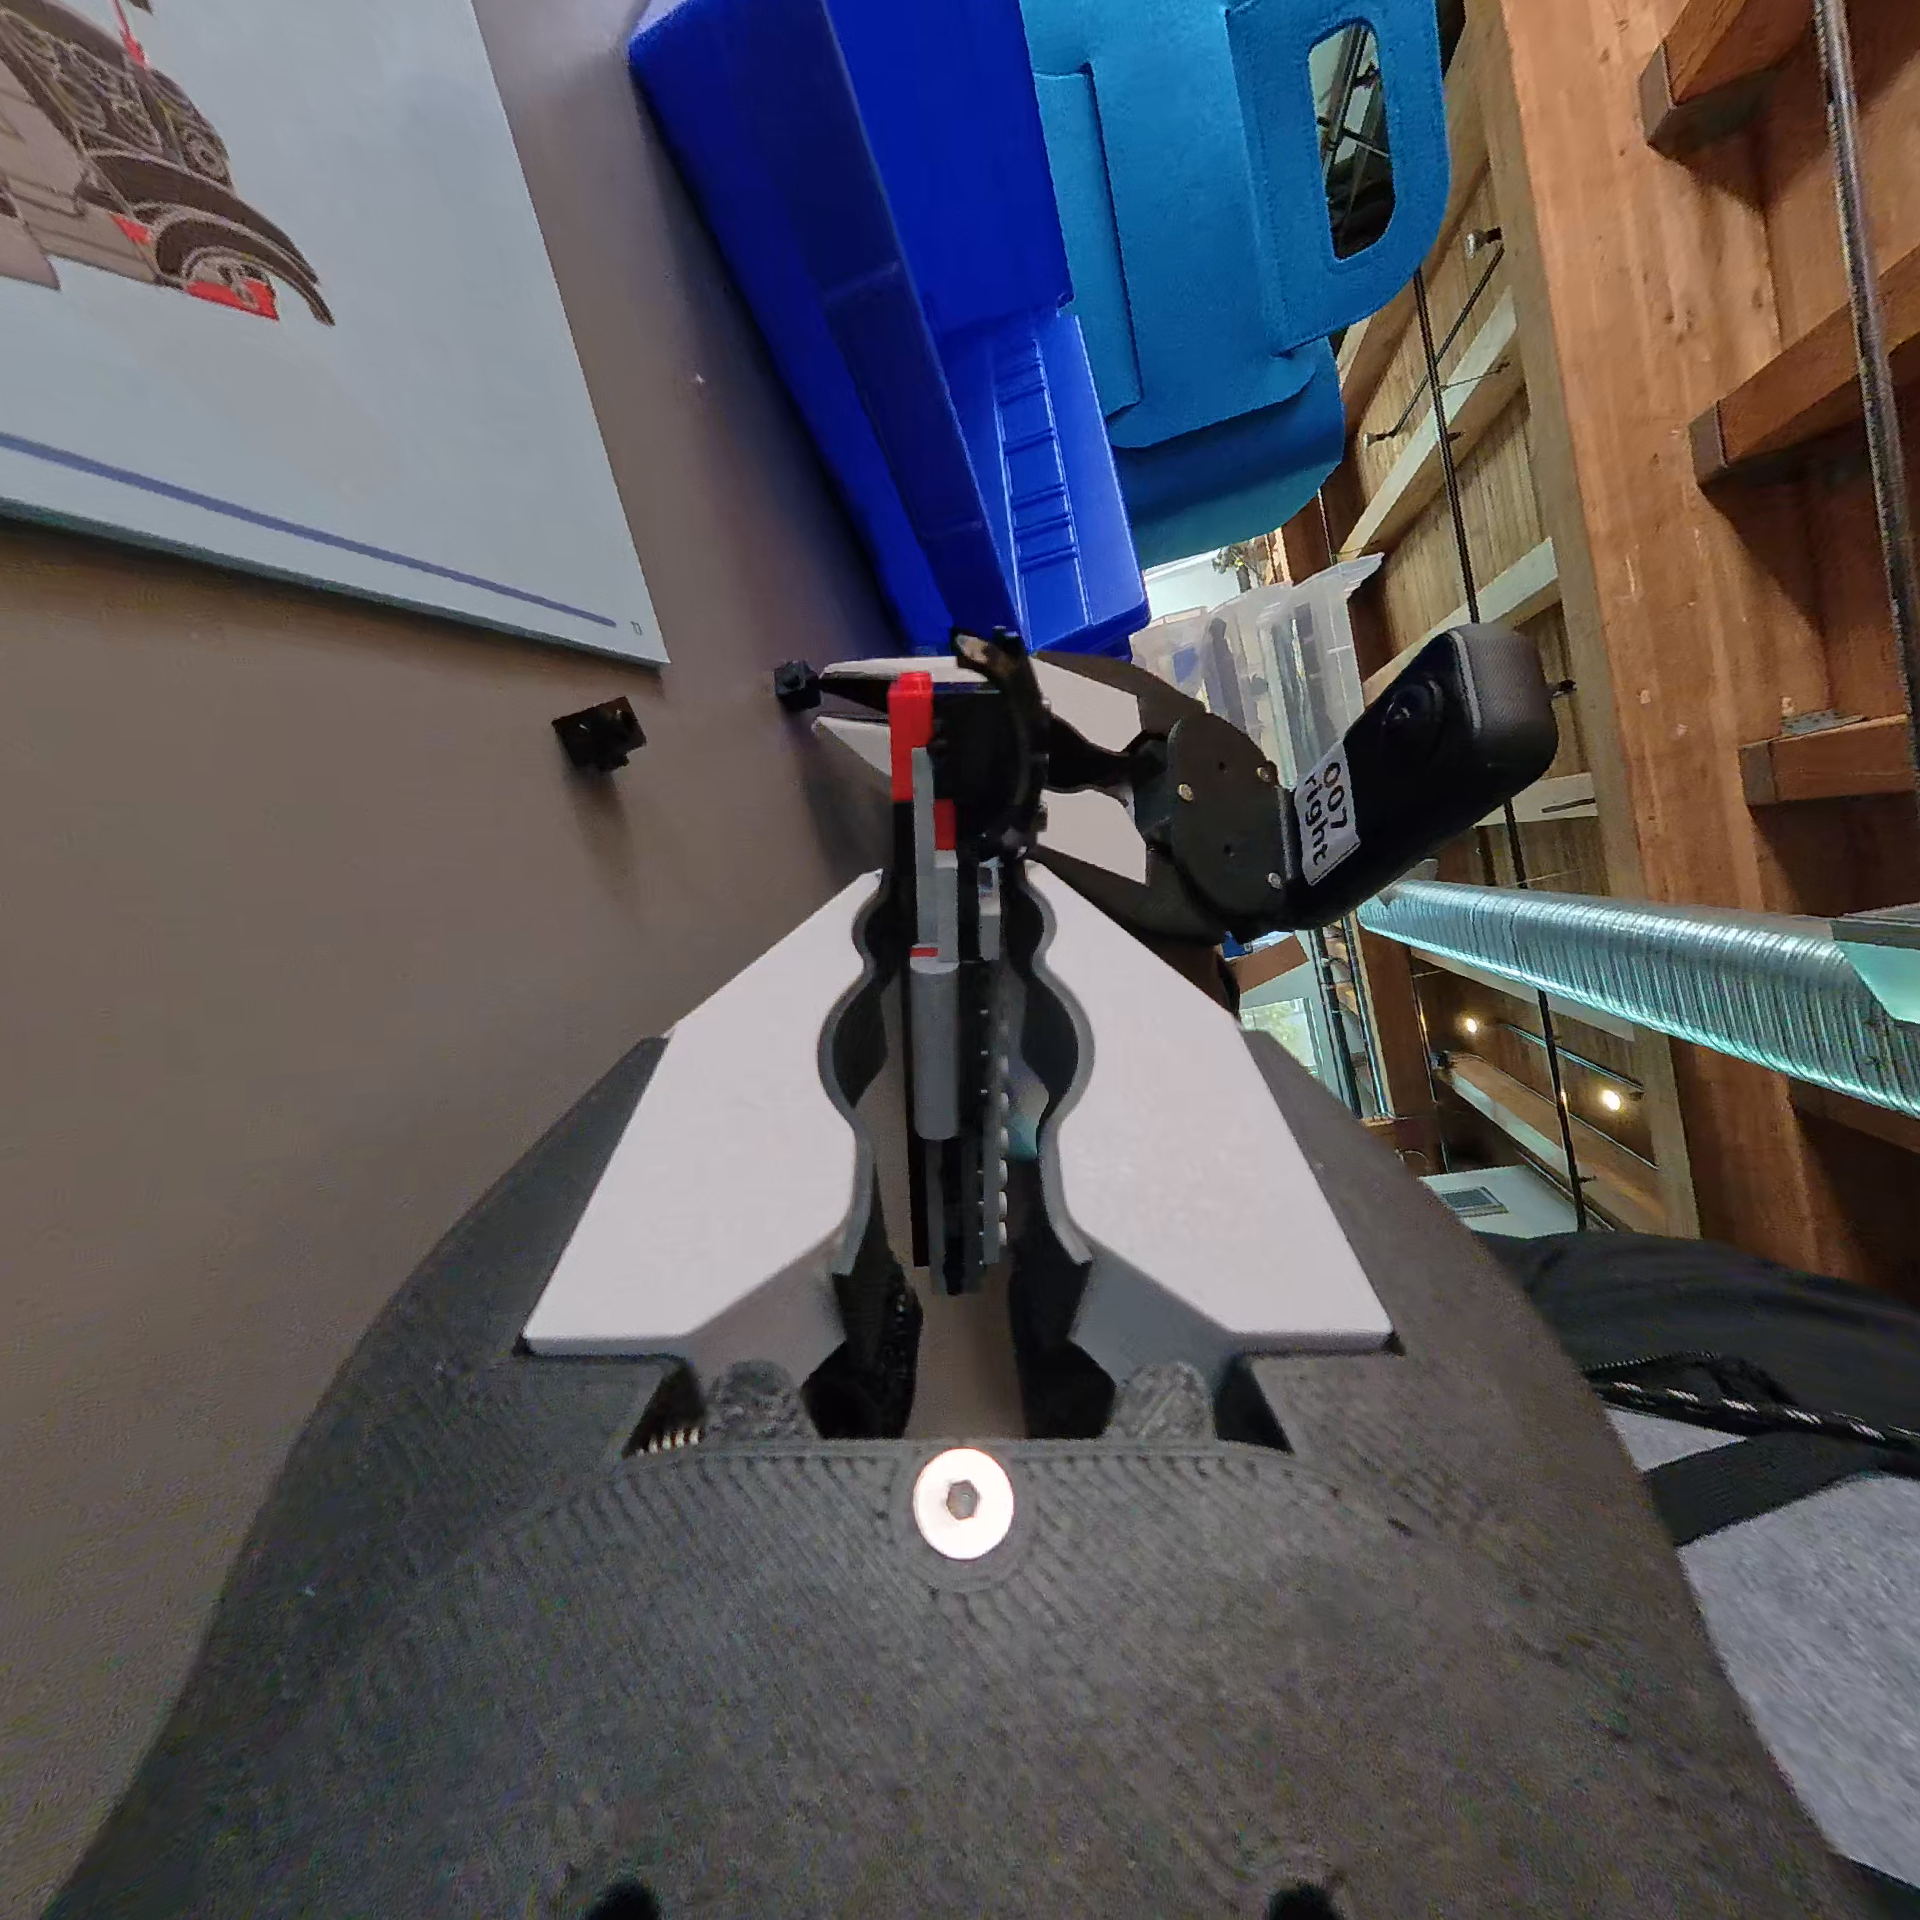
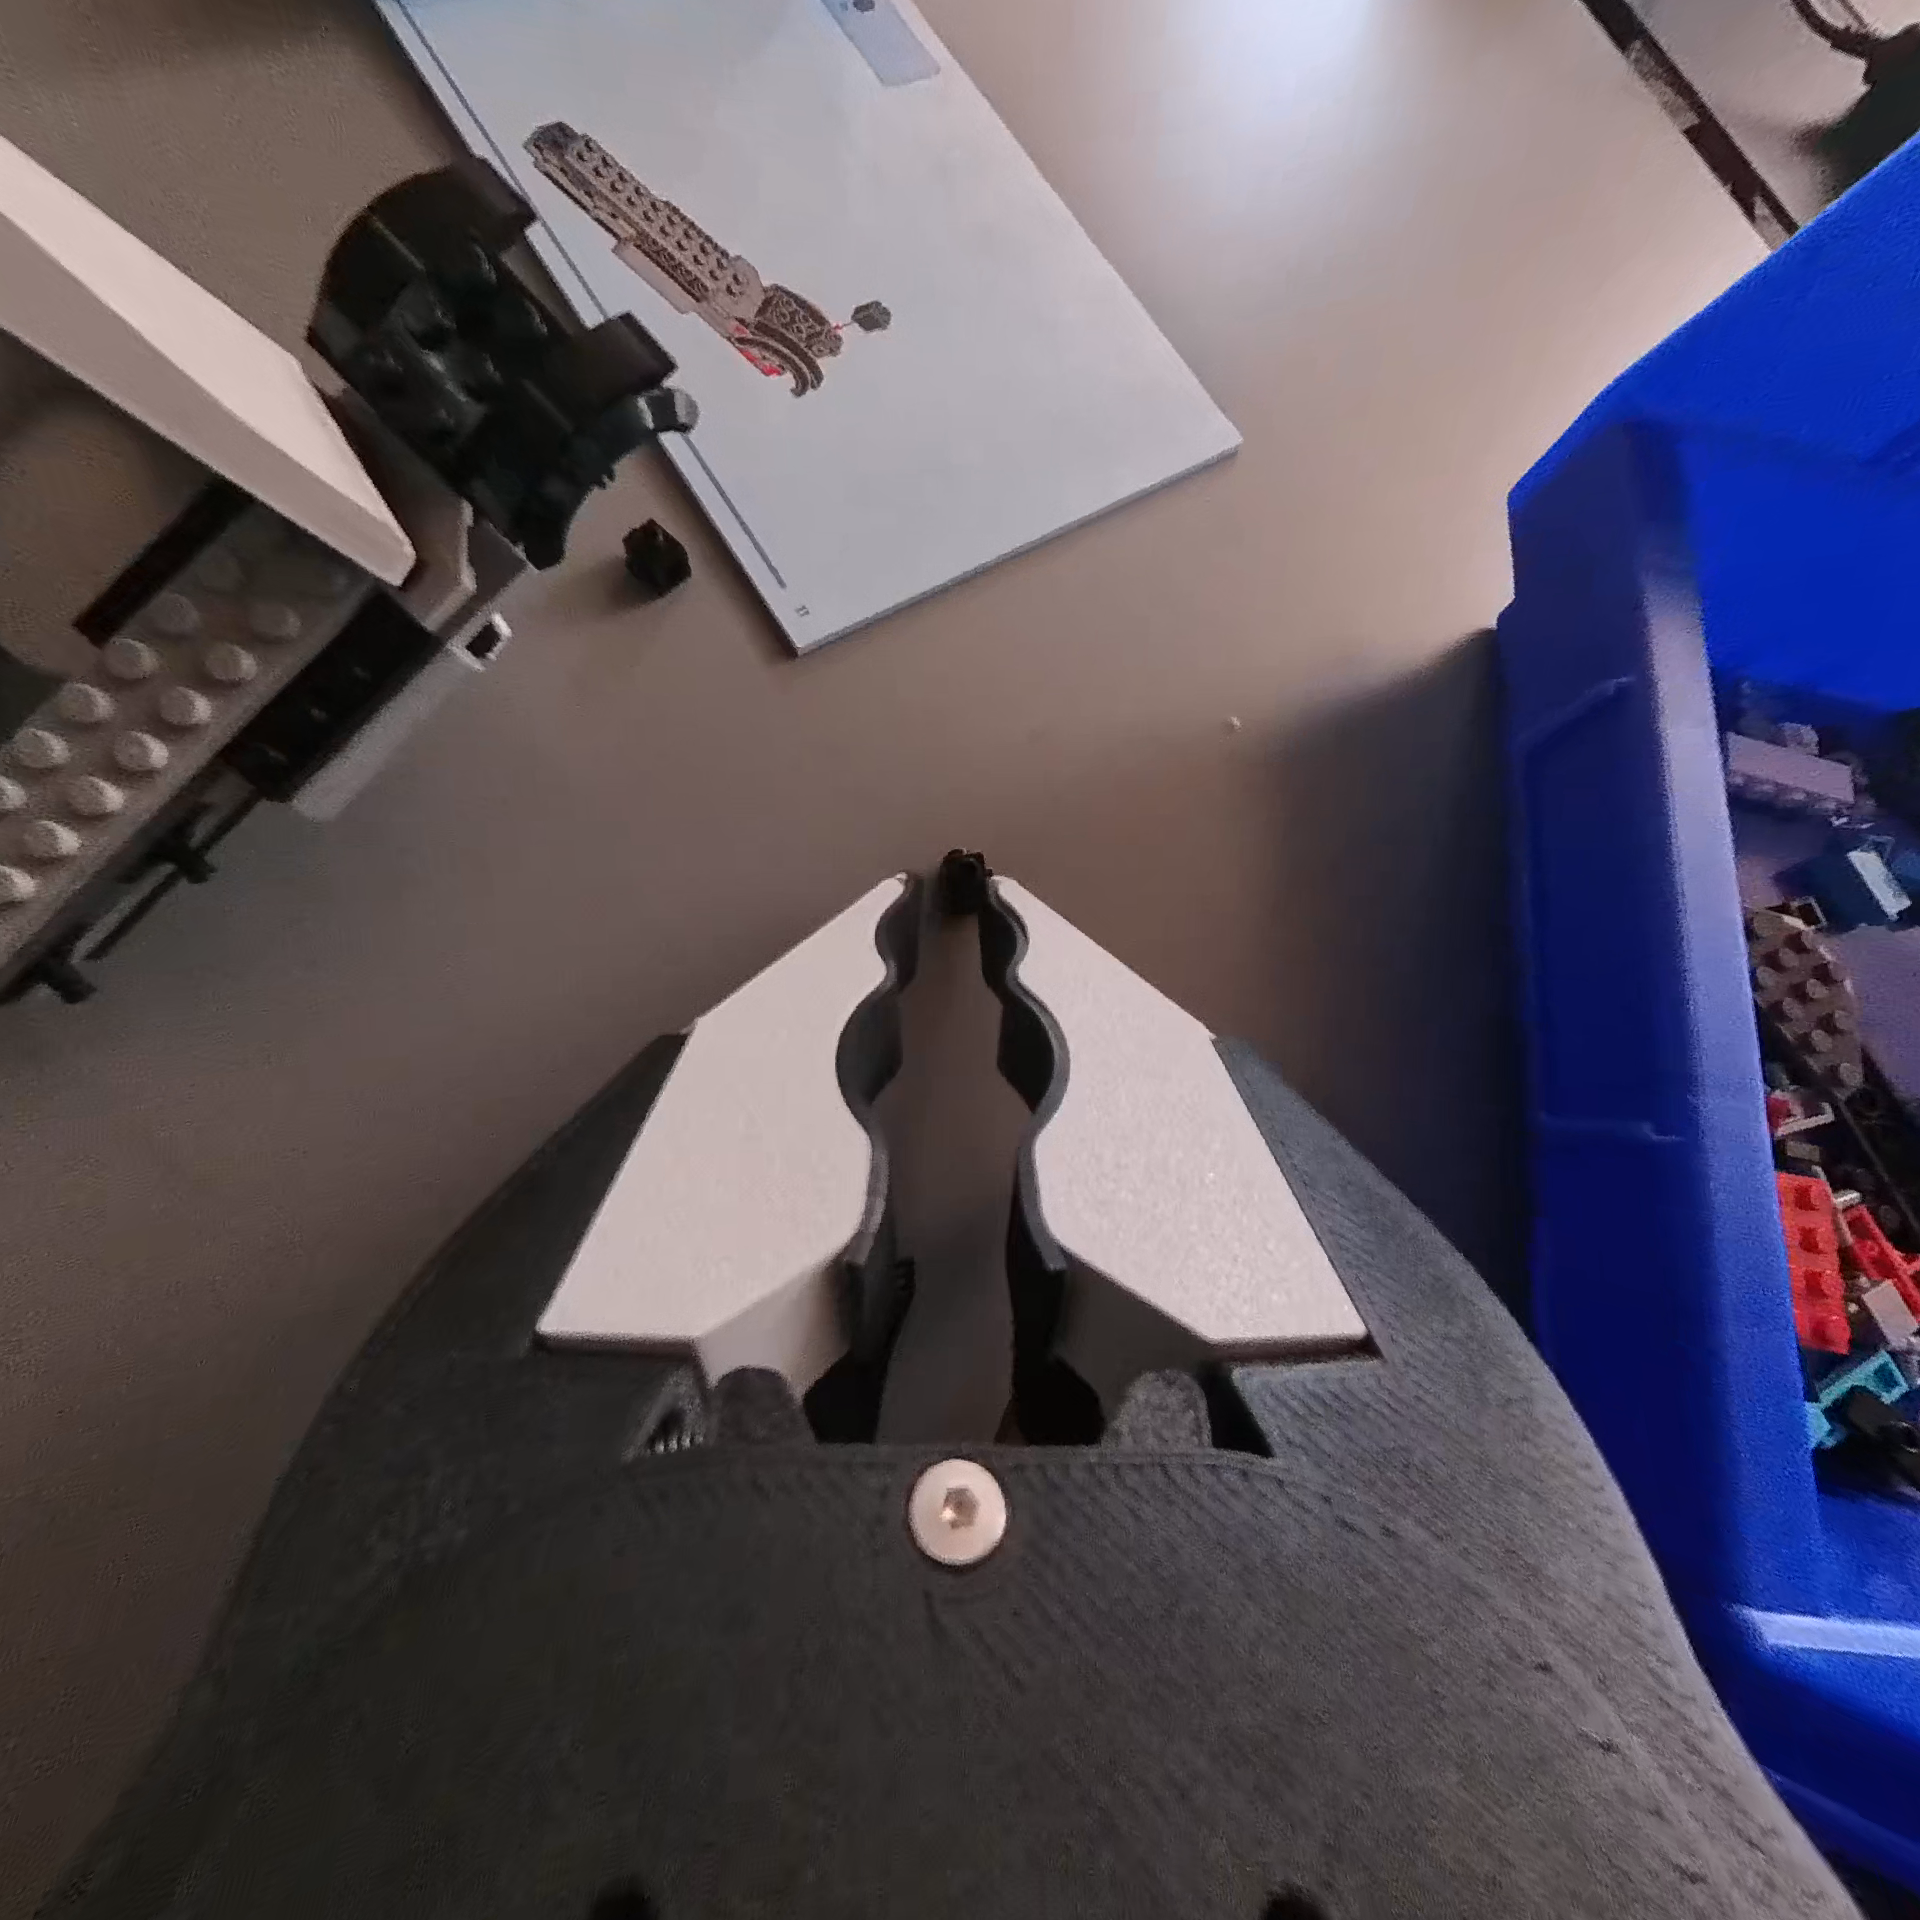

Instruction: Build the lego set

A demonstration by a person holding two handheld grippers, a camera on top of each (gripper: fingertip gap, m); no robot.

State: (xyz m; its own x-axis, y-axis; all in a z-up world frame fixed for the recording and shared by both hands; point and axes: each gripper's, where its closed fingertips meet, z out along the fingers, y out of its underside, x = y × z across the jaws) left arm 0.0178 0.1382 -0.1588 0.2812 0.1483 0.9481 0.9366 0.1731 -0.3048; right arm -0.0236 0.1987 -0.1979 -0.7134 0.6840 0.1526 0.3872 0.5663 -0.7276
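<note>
My left gripper (image 1: pixel 940 883) is shut on a long Lego assembly (image 1: pixel 951 1039) of black, grey and red parts, seen edge-on between its fingers. In the right wrist view the assembly (image 2: pixel 208 686) shows grey studded plates and a black rounded end, with one left finger (image 2: pixel 187 343) over it. My right gripper (image 2: pixel 956 883) is shut on a small black piece (image 2: pixel 961 868). In the left wrist view the right gripper (image 1: pixel 831 704) holds this piece (image 1: pixel 794 686) just beyond the assembly's far end. Another small black piece (image 2: pixel 655 556) lies on the brown table, also seen from the left (image 1: pixel 597 732).
An instruction sheet (image 2: pixel 831 312) lies flat on the table beyond the pieces, also in the left wrist view (image 1: pixel 312 395). A blue bin (image 2: pixel 1621 935) with many loose bricks stands at the right. A blue felt bag (image 1: pixel 1247 260) and wooden shelving (image 1: pixel 1714 520) are behind. About 9 cm separates my left fingertips from my right.
</note>
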